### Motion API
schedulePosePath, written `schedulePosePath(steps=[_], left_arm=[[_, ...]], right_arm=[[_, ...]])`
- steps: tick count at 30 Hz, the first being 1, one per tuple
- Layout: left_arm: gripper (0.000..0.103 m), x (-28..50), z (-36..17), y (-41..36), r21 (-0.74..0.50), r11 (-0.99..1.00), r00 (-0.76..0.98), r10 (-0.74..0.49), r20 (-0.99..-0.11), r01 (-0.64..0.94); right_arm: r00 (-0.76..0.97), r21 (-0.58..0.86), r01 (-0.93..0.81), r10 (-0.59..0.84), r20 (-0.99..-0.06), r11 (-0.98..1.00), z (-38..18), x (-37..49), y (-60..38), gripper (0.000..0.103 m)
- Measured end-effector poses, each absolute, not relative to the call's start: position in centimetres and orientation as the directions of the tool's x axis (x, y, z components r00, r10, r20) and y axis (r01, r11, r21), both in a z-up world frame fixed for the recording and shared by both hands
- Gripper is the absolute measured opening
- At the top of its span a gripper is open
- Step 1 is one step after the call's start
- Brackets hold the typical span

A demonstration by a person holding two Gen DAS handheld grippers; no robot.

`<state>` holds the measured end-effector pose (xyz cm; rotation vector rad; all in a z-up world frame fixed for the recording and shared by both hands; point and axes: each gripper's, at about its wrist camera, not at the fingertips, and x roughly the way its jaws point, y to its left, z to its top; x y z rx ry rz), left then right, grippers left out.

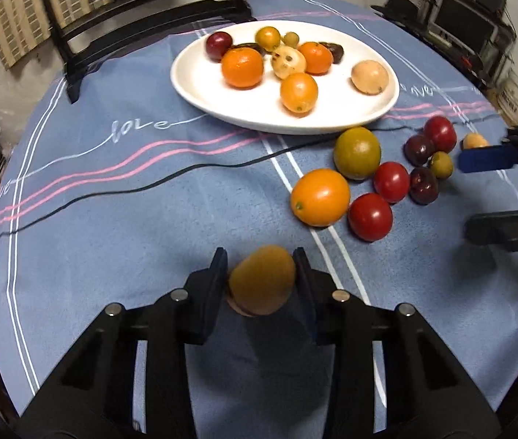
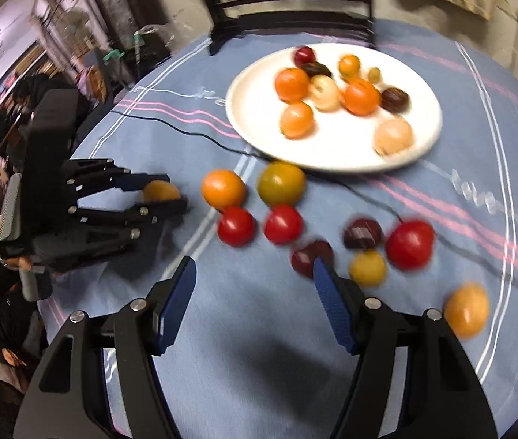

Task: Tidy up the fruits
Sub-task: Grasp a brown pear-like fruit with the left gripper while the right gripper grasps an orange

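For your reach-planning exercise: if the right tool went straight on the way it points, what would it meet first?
The right tool stands open and empty. Straight ahead lies bare blue striped tablecloth, then probably the two round red tomatoes; depth is unclear.

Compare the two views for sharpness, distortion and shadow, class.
Left wrist view: mostly sharp, the white plate crisp; the yellow-orange fruit gripped in the left gripper is soft; fisheye bends the tablecloth stripes. Right wrist view: motion-blurred throughout, fruits smeared; a shadow lies beneath the open right gripper.
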<state>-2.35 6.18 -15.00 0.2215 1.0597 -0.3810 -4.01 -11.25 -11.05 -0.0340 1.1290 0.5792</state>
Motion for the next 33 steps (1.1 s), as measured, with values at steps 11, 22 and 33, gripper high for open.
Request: schedulePosePath(steps=[11, 22, 33], left_arm=[[0.038, -2.6, -12.5, 11.6, -0.091, 0.981, 0.475, -0.164, -0.864, 0.173], [0.037, -3.5, -12.3, 14.1, -0.101, 0.990, 0.479, -0.138, -0.867, 0.102], [0.038, -3.3, -11.0, 11.9, -0.100, 0.984, 0.494, -0.160, -0.854, 0.146]], right_arm=[[0.214, 0.246, -0.566, 0.429, -0.878, 0.787, -12.8, -0.1, -4.9, 0.068], [0.191, 0.153, -0.603, 0.328, -0.925, 0.783, -15.7, 1.7, -2.6, 0.043], [0.208, 0.187, -0.578, 0.365, -0.908, 0.794, -14.4, 1.0, -4.0, 0.040]])
